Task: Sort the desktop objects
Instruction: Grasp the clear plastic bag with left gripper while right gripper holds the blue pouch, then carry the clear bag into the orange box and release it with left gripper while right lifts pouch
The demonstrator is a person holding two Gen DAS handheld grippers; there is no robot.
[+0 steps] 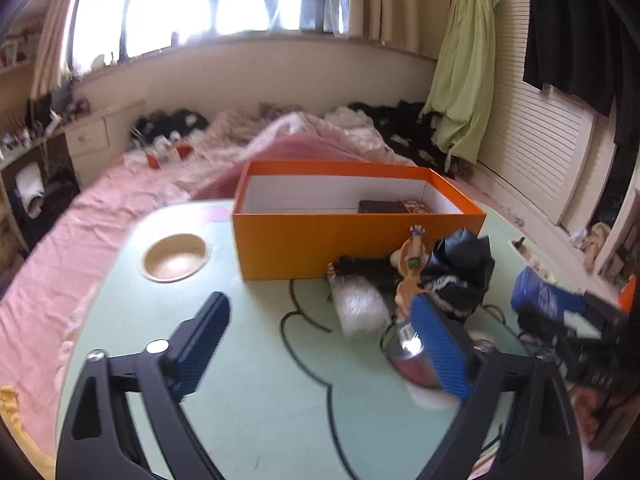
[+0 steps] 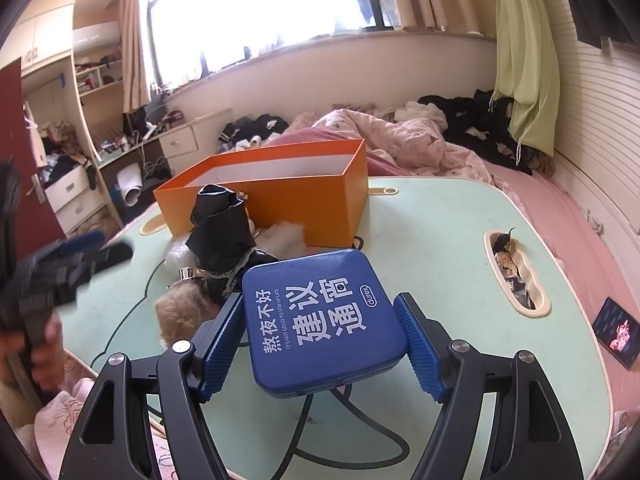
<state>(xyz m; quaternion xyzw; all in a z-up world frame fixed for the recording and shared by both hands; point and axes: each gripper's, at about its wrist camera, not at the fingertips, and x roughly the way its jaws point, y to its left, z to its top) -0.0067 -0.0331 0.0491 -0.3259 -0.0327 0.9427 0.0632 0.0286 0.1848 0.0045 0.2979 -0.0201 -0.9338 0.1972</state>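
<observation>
right claw (image 2: pixel 320 344) grips blue tin (image 2: pixel 320 320) | left claw (image 1: pixel 320 352) open, empty | risk: tin slips sideways before reaching orange box (image 2: pixel 280 196)

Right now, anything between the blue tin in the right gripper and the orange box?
Yes. The right gripper holds the blue tin. A pile, the black-clad doll and white fluff, sits against the orange box near wall. Over the top looks clear.

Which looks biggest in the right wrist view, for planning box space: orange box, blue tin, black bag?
1. Orange box.
2. Blue tin, though nearness to the camera inflates it.
3. Black bag.
</observation>
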